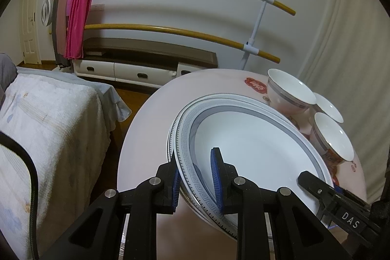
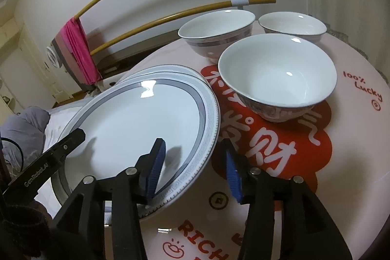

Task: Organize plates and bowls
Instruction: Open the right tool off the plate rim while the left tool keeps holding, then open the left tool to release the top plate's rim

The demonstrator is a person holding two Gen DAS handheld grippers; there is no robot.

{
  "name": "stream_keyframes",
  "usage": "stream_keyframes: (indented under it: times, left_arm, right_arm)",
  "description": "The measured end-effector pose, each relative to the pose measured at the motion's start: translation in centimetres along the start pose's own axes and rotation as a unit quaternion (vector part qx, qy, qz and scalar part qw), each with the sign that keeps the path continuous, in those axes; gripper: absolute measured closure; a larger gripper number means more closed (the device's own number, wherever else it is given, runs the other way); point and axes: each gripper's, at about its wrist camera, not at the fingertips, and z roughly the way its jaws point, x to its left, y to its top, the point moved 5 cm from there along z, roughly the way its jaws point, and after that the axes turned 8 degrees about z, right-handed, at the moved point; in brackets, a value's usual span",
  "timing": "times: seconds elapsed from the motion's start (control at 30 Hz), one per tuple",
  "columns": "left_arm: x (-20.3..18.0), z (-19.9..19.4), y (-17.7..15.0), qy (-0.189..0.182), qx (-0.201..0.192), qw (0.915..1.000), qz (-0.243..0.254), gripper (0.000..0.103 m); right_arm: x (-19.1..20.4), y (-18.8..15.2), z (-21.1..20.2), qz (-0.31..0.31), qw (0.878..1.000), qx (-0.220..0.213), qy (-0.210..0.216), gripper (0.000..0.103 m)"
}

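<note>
Top plate (image 1: 248, 150), resting on a second plate (image 2: 170, 70) on the tabletop (image 2: 353, 138), is clenched at its rim by the left claw (image 1: 196, 180) to steady it. The right claw (image 2: 192, 172) stands released, its pads straddling the opposite rim untouched. Three bowls (image 2: 277, 74) sit beyond the right claw, awaiting stacking.

plate (image 2: 136, 118): glossy glazed ceramic | bowls (image 2: 277, 79): glossy ceramic | towel (image 1: 43, 128): rough cloth

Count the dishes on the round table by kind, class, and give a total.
Plates: 2, a top plate lying on a lower plate whose rim shows behind it.
Bowls: 3, a near bowl, a far left bowl and a far right bowl.
Total: 5 dishes on the table.
</note>
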Motion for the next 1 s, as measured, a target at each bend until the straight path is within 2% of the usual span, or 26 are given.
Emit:
stream_keyframes:
  times: [0.37,0.83,1.0]
  left_arm:
    - [-0.2,0.3,-0.1,0.009,-0.008,0.9999,0.011,0.084]
    - [-0.5,0.7,-0.3,0.016,-0.01,0.9997,0.017,0.081]
    - [-0.5,0.8,-0.3,0.014,-0.01,0.9997,0.02,0.078]
  right_arm:
    - [-0.9,0.2,1.3,0.022,0.999,0.015,0.028,0.05]
    - [-1.1,0.6,1.5,0.044,0.996,0.022,0.073,0.07]
    - [-1.1,0.7,1.6,0.047,0.996,0.023,0.076,0.071]
